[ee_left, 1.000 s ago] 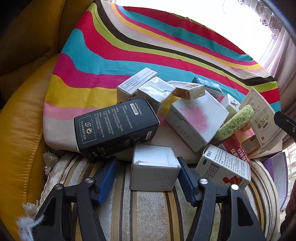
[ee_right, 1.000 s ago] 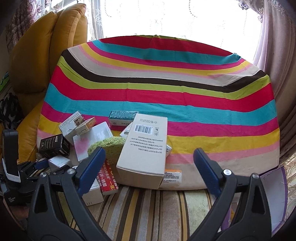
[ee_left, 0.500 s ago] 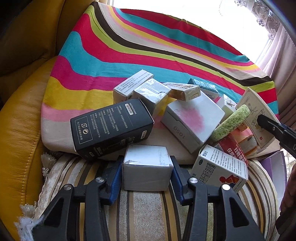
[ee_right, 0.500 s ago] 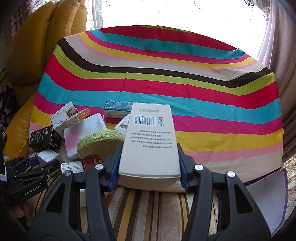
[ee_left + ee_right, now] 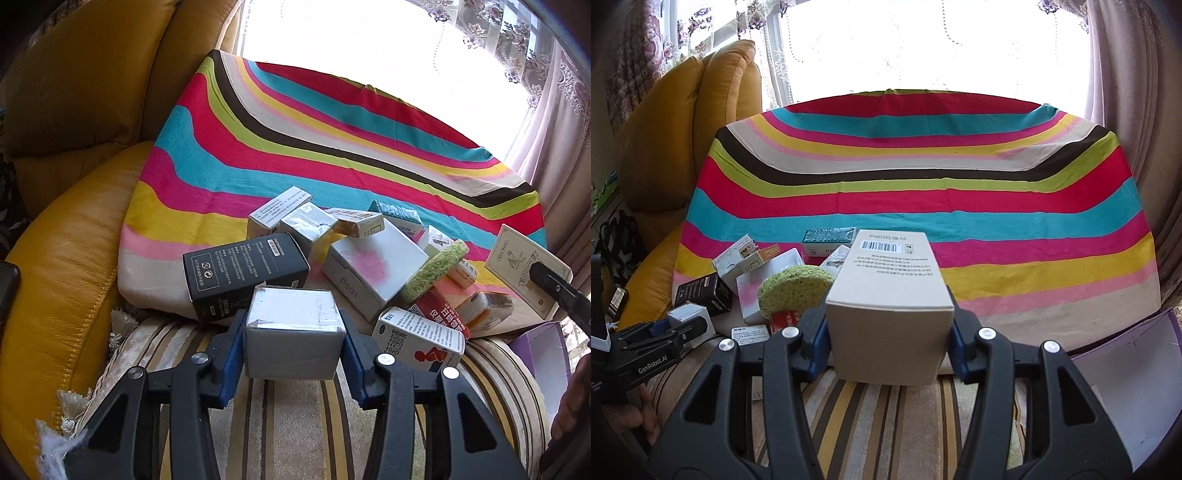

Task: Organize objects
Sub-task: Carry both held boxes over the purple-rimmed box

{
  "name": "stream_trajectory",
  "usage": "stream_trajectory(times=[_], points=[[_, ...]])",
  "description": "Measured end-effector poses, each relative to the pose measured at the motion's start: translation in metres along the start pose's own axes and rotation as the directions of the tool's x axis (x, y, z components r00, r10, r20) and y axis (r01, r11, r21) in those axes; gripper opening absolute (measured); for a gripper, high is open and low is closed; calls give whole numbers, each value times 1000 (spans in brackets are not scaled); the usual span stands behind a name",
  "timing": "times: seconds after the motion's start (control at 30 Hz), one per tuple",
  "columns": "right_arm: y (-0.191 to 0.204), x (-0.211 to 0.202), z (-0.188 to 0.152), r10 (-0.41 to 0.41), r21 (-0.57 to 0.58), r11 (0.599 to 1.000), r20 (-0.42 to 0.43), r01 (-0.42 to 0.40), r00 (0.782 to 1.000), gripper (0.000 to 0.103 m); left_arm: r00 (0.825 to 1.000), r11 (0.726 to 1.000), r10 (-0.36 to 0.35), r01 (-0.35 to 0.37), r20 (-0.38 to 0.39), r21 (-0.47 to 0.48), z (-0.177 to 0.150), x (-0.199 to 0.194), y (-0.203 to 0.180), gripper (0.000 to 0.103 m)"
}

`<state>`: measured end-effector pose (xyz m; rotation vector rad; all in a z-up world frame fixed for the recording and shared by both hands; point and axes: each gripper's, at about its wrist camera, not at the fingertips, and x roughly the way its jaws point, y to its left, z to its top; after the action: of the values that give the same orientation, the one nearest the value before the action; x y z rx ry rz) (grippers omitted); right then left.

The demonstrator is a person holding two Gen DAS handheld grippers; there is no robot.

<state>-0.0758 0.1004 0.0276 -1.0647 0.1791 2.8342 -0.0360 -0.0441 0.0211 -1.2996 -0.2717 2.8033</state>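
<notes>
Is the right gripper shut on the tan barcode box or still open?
Shut on it. The right gripper's blue pads press both side faces of the tan barcode box, no gap showing either side.

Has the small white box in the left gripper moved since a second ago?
Yes. The small white box, now clamped by the left gripper, has lifted: its top edge overlaps the black box, where earlier it sat clear below it on the striped sofa cover.

Ahead of my left gripper (image 5: 293,354) a black box (image 5: 245,275) and a white box (image 5: 375,267) crowd close, with a green sponge (image 5: 434,271) on the right. The far striped cloth (image 5: 332,147) lies bare. Right of my right gripper (image 5: 888,345) the cloth is open up to a purple flap (image 5: 1126,380)
</notes>
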Motion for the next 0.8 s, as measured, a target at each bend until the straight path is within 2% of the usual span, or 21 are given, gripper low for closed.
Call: stream_trajectory(times=[0.17,0.4,0.6,0.8], points=[[-12,-23,-10,7,22,1000,30,-7,1000,56,995,998,-19,13,95,66,-6,-22,-16,48],[-31,-48,-34,-14,44,999,33,13,999,56,980,984,-109,83,164,159,-17,-45,-47,48],[-61,-65,-57,-58,100,993,7,57,998,56,966,957,-196,150,171,249,-24,-53,-81,48],[-97,-81,-70,-119,165,979,4,116,993,56,947,911,-288,224,144,347,-28,-54,-125,48]])
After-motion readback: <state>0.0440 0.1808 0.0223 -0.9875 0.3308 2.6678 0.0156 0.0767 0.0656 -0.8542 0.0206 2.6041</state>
